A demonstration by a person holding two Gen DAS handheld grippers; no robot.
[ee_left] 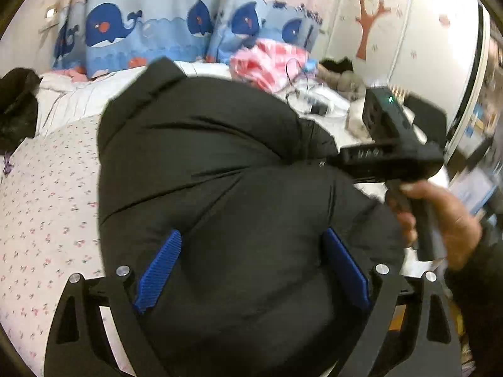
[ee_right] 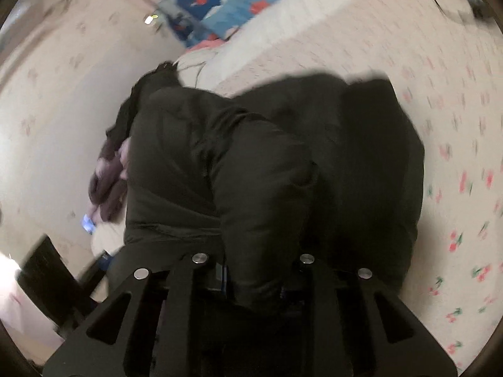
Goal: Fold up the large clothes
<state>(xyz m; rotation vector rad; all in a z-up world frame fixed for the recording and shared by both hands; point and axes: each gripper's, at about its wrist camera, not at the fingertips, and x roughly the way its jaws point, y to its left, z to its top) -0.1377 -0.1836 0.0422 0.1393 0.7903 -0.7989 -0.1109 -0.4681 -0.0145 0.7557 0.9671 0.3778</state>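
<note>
A big black puffer jacket (ee_left: 220, 163) lies bunched on the bed with the floral sheet (ee_left: 47, 207). My left gripper (ee_left: 251, 267) is open, its blue pads (ee_left: 160, 270) spread wide over the near part of the jacket. The right gripper shows in the left wrist view (ee_left: 389, 157), held by a hand at the jacket's right edge. In the right wrist view my right gripper (ee_right: 254, 276) is shut on a thick fold of the jacket (ee_right: 267, 163); its fingertips are buried in the black cloth. That view is blurred by motion.
Blue whale-print pillows (ee_left: 141, 37) stand at the head of the bed. Pink striped cloth (ee_left: 270, 59) and cables lie at the back right. Another dark garment (ee_left: 15, 106) lies at the left edge. A white wardrobe (ee_left: 424, 47) stands on the right.
</note>
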